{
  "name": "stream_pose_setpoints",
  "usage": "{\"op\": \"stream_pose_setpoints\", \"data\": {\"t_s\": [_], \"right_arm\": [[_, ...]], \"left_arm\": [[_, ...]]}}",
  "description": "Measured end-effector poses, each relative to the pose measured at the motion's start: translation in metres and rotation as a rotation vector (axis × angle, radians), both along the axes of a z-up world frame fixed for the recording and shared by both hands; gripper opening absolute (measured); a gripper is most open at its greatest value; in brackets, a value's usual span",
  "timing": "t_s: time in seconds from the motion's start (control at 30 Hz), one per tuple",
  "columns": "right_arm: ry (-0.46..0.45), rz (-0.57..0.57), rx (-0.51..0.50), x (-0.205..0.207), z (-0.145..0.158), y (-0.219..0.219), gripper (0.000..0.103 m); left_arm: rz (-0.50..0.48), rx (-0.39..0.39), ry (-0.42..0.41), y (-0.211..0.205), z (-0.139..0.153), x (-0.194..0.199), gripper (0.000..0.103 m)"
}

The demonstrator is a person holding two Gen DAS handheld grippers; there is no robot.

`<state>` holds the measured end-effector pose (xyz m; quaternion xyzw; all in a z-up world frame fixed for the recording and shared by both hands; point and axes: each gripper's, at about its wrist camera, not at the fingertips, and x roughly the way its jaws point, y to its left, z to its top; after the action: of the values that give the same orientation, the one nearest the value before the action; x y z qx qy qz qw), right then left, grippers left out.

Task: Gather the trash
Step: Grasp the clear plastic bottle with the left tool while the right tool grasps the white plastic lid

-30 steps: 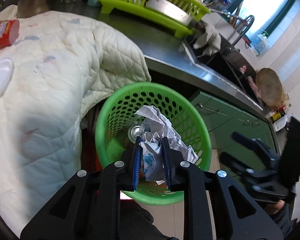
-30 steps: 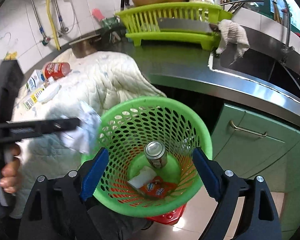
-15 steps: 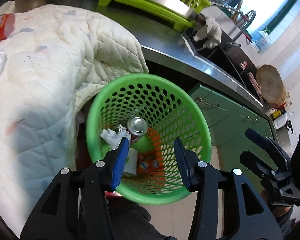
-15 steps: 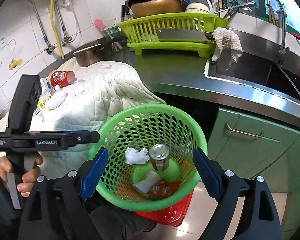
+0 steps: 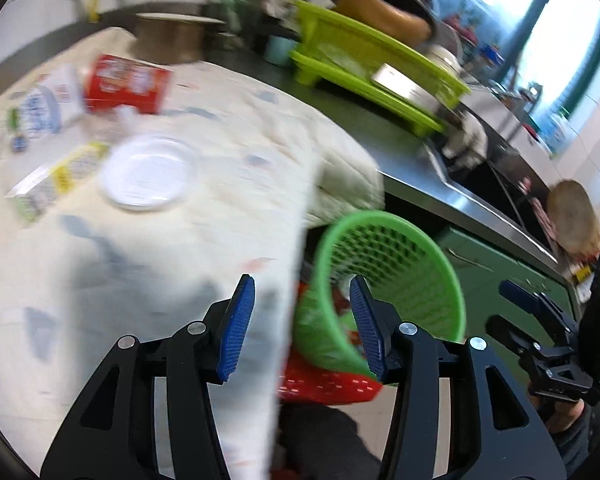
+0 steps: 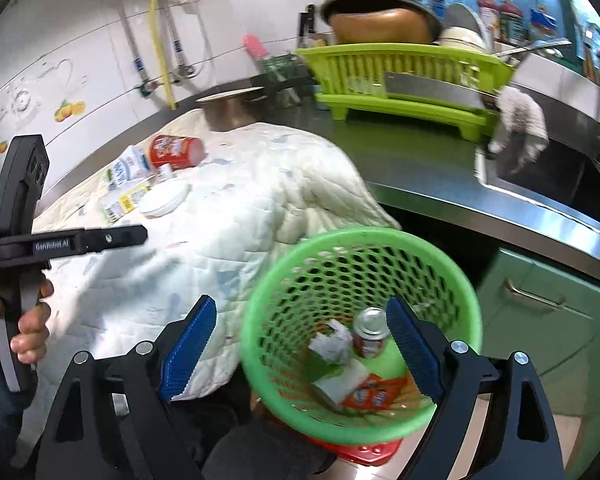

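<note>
Crumpled paper (image 6: 332, 346) lies in perforated green basket (image 6: 440, 252); both claws gape empty.

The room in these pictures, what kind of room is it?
Most likely a home kitchen. A green dish rack holding a pan and bowls stands on a steel counter beside a sink, with green cabinet doors below.

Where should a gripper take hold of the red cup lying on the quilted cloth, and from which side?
The red cup lies on its side on the quilted cloth, beside a white carton. It is probably best taken across the middle of its round body, coming down from above with one finger on each long side. The carton crowds one end, so an end-on approach looks poor.
</note>
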<state>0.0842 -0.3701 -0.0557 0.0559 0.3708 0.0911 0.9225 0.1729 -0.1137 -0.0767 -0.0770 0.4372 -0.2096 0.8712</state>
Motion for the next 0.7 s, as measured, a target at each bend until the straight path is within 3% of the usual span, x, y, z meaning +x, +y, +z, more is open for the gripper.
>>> {"op": "stream_pose_setpoints", "data": {"t_s": [0.37,0.57,0.7], "right_arm": [[-0.005,0.123,-0.011,0.019,0.005,0.056,0.084],[0.012,0.169,-0.019,0.030,0.001,0.081,0.084],[0.024,0.191,-0.023,0.040,-0.002,0.095,0.084]], "left_arm": [[0.197,0.103,-0.080,0.124,0.022,0.027,0.050],[0.174,0.203,-0.128,0.148,0.024,0.060,0.060],[0.089,0.245,-0.138,0.150,0.019,0.079,0.062]]}}
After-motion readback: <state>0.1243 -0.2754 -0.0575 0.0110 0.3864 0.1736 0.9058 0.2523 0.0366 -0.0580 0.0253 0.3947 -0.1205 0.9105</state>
